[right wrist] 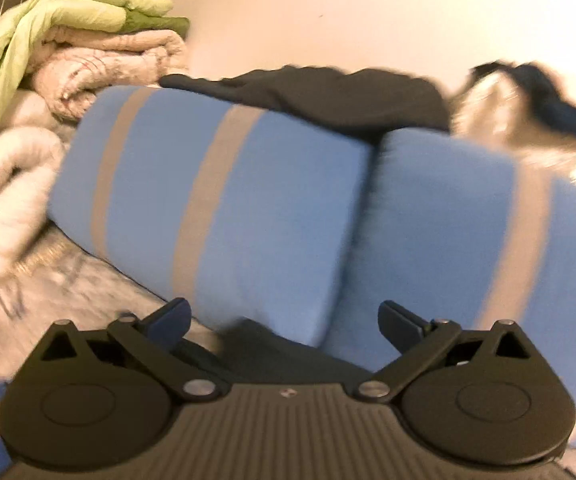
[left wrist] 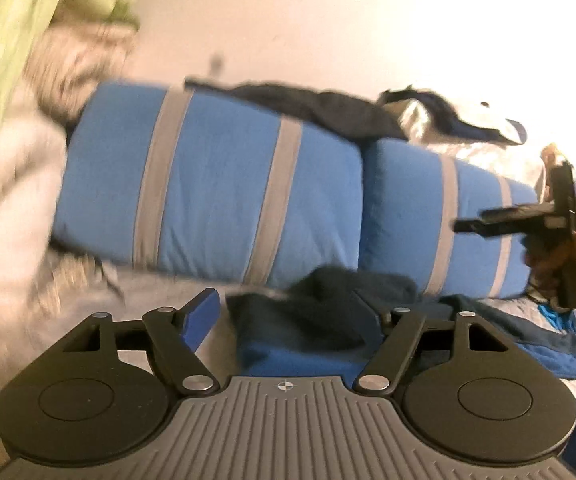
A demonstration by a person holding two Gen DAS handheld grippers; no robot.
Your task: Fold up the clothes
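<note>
Both tongs gape, holding nothing. Dark blue garment (left wrist: 308, 320) lies crumpled on the bed, dead ahead between left tongs (left wrist: 288, 316) fingers; right tongs (right wrist: 283, 320) sit just above its edge. Long axis probably left-right; blurred.

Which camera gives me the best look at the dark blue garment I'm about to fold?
The left wrist view. There the dark blue garment lies bunched between the open left tongs, trailing rightward across the bed. The right wrist view shows only a dark, blurred patch of it between the open right tongs.
</note>
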